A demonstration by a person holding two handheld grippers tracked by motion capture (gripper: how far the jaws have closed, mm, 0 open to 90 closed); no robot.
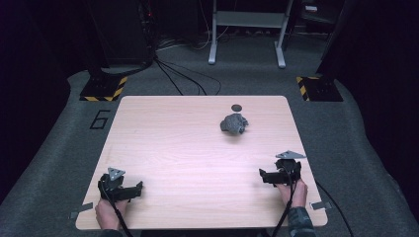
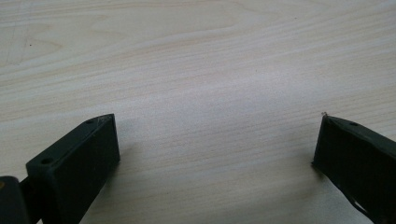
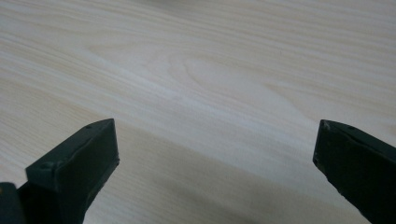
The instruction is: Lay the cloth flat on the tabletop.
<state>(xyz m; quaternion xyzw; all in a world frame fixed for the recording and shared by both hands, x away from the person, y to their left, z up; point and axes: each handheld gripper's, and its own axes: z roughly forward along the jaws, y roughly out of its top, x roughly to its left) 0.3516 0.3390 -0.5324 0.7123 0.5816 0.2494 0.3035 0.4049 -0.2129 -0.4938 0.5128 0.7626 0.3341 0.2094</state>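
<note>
High view shows the crumpled grey cloth (image 1: 233,124) lying far up the counter (image 1: 163,148), ahead-left of the right claw (image 1: 264,176), nearer it than the left claw (image 1: 137,190); both claws gape wide, empty.

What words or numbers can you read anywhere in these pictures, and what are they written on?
"6" - a big dark number marked on the grey floor, just off the far left corner of the wooden table.
The yellow-and-black stripes on the stand bases are warning markings, not writing.
The grey crumpled lump, the small dark disc and the two grippers carry no writing I can read.
</note>
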